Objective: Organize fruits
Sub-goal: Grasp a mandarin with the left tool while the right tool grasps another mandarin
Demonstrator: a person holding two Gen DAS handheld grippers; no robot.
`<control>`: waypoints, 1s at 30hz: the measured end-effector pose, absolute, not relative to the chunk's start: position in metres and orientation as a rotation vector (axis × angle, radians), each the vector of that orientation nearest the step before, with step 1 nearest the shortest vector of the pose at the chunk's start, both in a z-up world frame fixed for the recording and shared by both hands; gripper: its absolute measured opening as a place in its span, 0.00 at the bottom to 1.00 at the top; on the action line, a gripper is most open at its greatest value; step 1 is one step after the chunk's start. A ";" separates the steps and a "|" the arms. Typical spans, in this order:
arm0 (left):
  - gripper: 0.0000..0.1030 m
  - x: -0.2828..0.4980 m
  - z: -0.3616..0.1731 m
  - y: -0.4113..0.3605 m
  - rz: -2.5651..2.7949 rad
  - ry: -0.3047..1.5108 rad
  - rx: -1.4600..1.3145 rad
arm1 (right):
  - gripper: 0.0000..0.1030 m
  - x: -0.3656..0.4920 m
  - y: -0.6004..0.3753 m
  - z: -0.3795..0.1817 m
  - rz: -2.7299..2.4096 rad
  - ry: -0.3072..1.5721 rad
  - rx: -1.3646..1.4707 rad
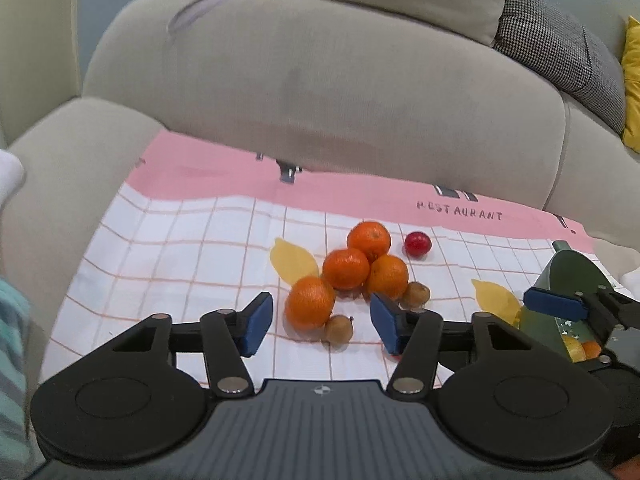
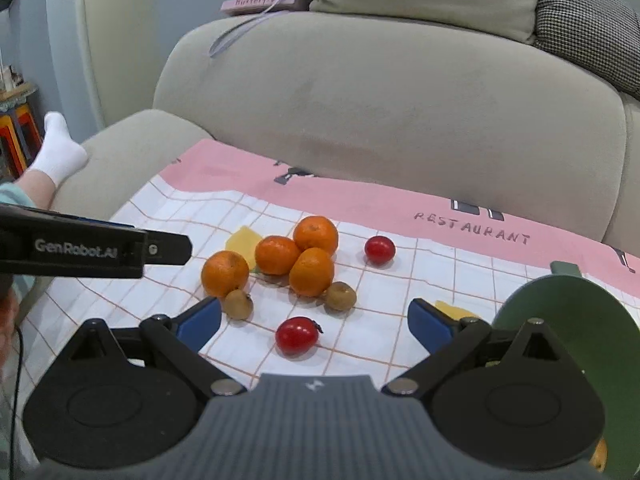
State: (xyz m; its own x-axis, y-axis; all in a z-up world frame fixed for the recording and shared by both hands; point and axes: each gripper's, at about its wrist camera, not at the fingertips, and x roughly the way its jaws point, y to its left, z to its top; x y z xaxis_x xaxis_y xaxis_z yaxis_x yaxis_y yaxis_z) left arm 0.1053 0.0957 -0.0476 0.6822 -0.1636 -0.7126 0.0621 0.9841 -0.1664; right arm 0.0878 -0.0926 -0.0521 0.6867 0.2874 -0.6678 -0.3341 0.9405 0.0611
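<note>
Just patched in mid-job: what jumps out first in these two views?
A tight cluster of four bright orange mandarins sits mid-cloth on the pink-and-white checked tablecloth spread over a beige sofa, with two small brown kiwis at its near edge. Two glossy red round fruits flank it, one nearer and one farther right. A dark green bowl sits at the right edge.

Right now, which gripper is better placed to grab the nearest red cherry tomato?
Right. The right gripper is open, with the near red cherry tomato between its fingertips; the left gripper frames an orange mandarin.
</note>
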 end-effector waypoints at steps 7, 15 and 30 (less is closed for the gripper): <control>0.61 0.115 -0.064 0.094 -0.125 0.819 -0.124 | 0.80 0.103 -0.084 -0.070 0.325 0.756 -0.103; 0.61 0.144 -0.088 0.102 -0.080 0.924 -0.248 | 0.59 0.125 -0.073 -0.087 0.350 0.743 -0.169; 0.55 0.167 -0.108 0.099 -0.093 0.947 -0.223 | 0.51 0.168 -0.056 -0.111 0.436 0.754 -0.273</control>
State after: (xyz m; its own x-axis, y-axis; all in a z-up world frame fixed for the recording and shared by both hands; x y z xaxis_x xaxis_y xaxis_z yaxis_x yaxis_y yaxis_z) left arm 0.1670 0.0994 -0.1081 0.5821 -0.1763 -0.7938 -0.0183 0.9731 -0.2296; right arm 0.1683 -0.0564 -0.1110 0.6463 0.2821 -0.7090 -0.4737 0.8768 -0.0830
